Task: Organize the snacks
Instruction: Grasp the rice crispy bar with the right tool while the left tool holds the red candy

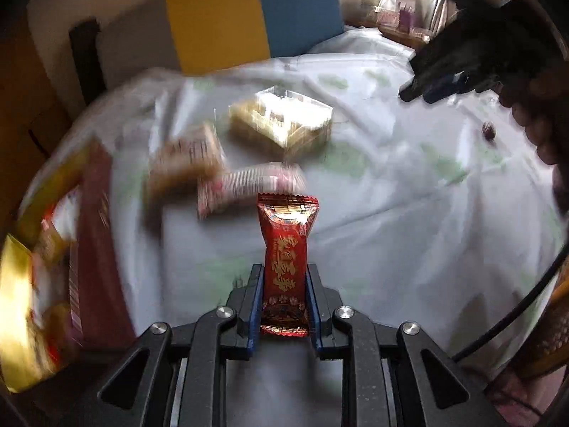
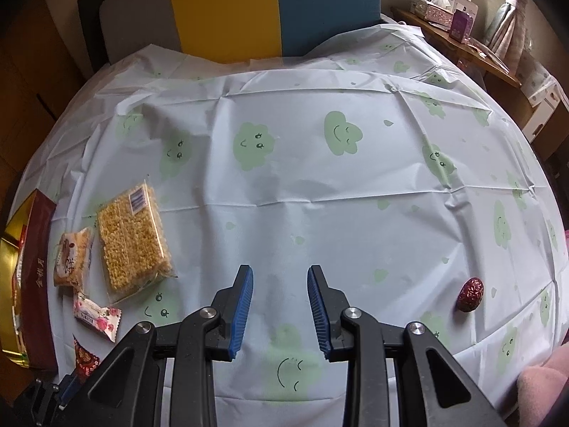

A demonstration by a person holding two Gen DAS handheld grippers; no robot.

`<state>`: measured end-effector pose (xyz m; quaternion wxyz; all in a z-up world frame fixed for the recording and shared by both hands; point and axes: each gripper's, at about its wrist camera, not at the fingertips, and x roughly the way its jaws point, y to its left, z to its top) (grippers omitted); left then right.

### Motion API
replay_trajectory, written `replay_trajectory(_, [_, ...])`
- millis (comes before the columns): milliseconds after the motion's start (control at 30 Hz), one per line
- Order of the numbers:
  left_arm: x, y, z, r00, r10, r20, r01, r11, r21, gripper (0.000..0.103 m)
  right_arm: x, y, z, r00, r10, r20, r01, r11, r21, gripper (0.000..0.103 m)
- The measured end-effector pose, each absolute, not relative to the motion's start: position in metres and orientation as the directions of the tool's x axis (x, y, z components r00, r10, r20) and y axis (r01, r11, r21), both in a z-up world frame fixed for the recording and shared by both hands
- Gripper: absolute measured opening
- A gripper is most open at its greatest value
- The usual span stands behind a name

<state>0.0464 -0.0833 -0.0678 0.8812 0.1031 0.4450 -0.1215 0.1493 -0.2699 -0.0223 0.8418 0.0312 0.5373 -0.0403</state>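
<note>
The left gripper (image 1: 284, 299) clamps a red foil snack packet (image 1: 285, 252) printed with gold characters, its blue-padded fingers (image 1: 253, 306) pressed against the packet's two long sides so that the sealed top stands clear above them, over a worktop (image 2: 320, 185) draped in a pale cloth patterned with green smiling clouds. The left wrist view is blurred, but beyond the held packet it shows a pink flowered sweet wrapper (image 1: 249, 186), a tan biscuit packet (image 1: 185, 158) and a clear pack of puffed-grain bars (image 1: 281, 122) lying near one another on the cloth, with a dark red box with a gold interior (image 1: 64, 249) at the left edge. The right gripper (image 2: 281, 306) hangs above the cloth with its fingers (image 2: 242, 306) spread wide apart and nothing between them; it also appears at the upper right of the left wrist view. From the right wrist view the same group sits at the left side of the worktop: the puffed-grain pack lies flat, the biscuit packet is just beside its left edge, the pink wrapper is just below them, and the box stands at the very edge. A single red date (image 2: 470, 293) rests alone on the cloth at the right, well apart from the other snacks. Behind the worktop stands a chair with a yellow and blue back (image 2: 274, 7), and a wooden shelf (image 2: 462, 41) at the upper right carries small boxes.
</note>
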Motion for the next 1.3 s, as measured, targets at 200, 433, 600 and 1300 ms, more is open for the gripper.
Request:
replay_trajectory(200, [0.038,-0.087,-0.072,0.618,-0.123,-0.777,0.327,0.939,0.111,0.023,0.148,-0.267,-0.027,0.41,-0.047,-0.911,0.093,0.996,-0.009,0.032])
replay_trajectory(433, [0.04,-0.079,-0.071,0.604,-0.158,-0.782,0.316,0.947,0.053,0.023,0.145,-0.261,-0.026,0.435,-0.021,-0.9,0.069,0.998,0.01,0.032])
replay_trajectory(600, [0.04,-0.078,-0.072,0.608,-0.161,-0.778,0.306,0.951,0.042,0.023,0.145,-0.254,-0.029,0.434,-0.008,-0.901,0.038,0.999,0.01,0.032])
replay_trajectory(1300, [0.039,-0.067,-0.073,0.619,-0.218,-0.755,0.293,0.955,-0.035,0.023,0.146,-0.23,-0.056,0.371,0.006,-0.928,-0.058,0.998,-0.017,0.032])
